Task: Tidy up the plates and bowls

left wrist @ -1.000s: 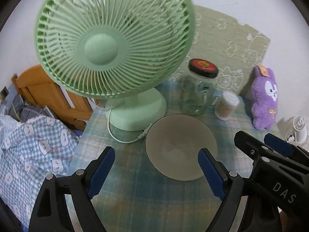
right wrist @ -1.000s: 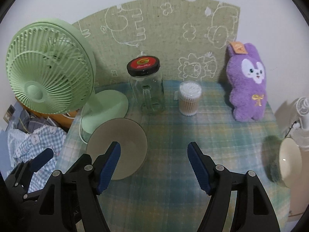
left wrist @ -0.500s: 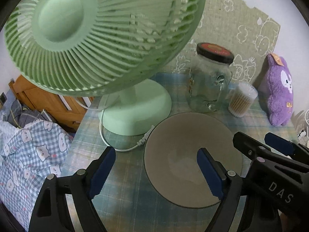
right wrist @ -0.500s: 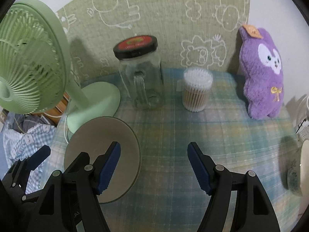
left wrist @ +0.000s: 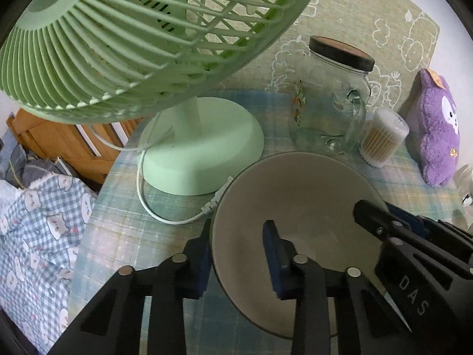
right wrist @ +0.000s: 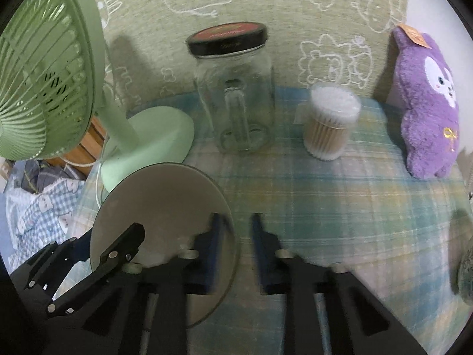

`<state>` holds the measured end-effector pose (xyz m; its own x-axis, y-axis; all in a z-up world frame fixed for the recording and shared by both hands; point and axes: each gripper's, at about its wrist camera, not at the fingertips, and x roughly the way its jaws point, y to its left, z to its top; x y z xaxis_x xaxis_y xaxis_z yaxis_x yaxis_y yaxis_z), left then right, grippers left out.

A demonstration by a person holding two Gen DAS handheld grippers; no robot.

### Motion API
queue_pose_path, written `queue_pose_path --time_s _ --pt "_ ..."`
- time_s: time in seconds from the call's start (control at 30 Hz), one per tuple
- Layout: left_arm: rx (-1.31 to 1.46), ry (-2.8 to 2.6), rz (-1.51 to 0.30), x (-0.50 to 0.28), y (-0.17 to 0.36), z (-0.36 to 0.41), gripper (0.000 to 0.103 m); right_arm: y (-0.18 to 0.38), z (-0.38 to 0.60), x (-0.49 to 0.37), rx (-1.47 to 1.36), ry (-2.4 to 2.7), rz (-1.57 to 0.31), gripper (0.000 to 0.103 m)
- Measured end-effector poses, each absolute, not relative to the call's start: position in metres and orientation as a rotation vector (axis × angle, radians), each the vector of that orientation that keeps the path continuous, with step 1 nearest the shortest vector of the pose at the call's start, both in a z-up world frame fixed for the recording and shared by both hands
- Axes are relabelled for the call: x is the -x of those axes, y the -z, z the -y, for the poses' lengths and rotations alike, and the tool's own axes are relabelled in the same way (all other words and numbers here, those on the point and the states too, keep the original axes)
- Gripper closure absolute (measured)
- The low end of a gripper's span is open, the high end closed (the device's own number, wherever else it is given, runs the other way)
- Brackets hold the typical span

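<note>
A table (right wrist: pixel 340 201) under a blue-green plaid cloth fills both views, with a green sheet of cartoon outlines on the wall behind it. At its left end stands a green fan (left wrist: pixel 124 38), whose round base (left wrist: pixel 204 148) sits just beside the bowl (left wrist: pixel 295 207), with the white cord (left wrist: pixel 153 207) curling between them. A purple plush (right wrist: pixel 425 109) leans against the wall at the right. A glass jar (right wrist: pixel 236 100) with a black lid stands behind the bowl, and a tub of cotton swabs (right wrist: pixel 331 124) stands between jar and plush, apart from both. A checked cloth (left wrist: pixel 32 236) lies off the table's left edge.

The grey bowl sits on the table at its near left, in front of the fan base and jar. The left gripper (left wrist: pixel 236 254) straddles the bowl's left rim, one pad outside and one inside; its jaws are closing, with a gap still showing at the inner pad. The right gripper (right wrist: pixel 235 251) straddles the opposite rim, its jaws drawn narrow with the wall between them; motion blur hides whether the pads press on it.
</note>
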<state>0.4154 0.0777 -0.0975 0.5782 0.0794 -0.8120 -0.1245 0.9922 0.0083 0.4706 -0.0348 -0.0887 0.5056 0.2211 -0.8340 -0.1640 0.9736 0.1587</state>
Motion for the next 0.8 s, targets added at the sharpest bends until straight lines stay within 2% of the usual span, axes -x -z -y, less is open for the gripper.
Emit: queue_pose_path --time_s 0.1,0.23,0.8 --pt "0.036 -0.133 -0.94 -0.417 0.097 -0.078 0.084 0.088 0.034 -0.471 -0.068 -0.221 -1.011 0.089" --pt "0.043 -0.149 -0.941 -0.419 0.098 -0.083 0.088 0.086 0.031 -0.471 -0.066 -0.206 -1.014 0.089" --pt "0.039 -0.114 -0.974 -0.396 0.08 -0.069 0.09 0.07 0.048 -0.443 -0.102 -0.162 -1.06 0.088"
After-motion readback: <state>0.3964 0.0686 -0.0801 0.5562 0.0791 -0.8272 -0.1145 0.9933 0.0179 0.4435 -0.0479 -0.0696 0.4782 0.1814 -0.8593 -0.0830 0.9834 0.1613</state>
